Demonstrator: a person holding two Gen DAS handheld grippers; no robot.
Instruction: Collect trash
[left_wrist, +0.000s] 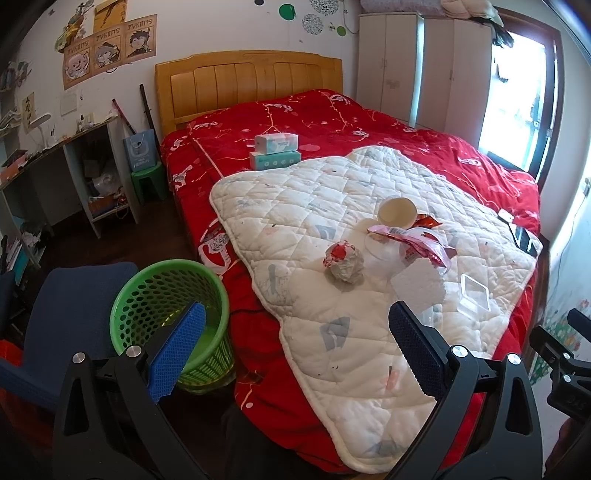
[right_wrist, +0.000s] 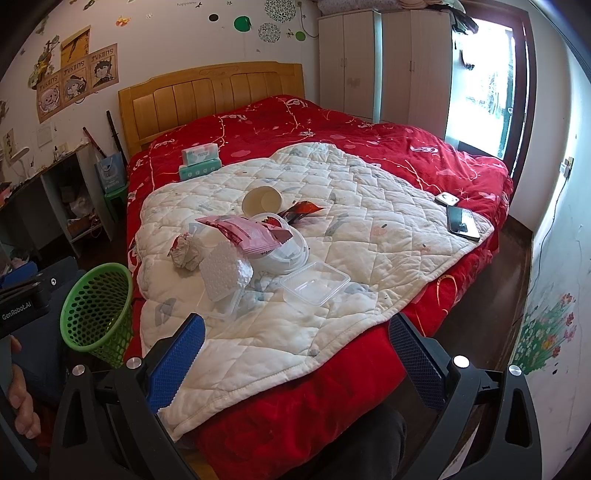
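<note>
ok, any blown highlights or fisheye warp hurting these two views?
Left wrist view: the window is blown out white, edges bend and corners vignette dark, yet the crumpled wrapper stays sharp. Right wrist view: the doorway clips too, walls curve, and the clear plastic tray reads faintly against the white quilt.
</note>
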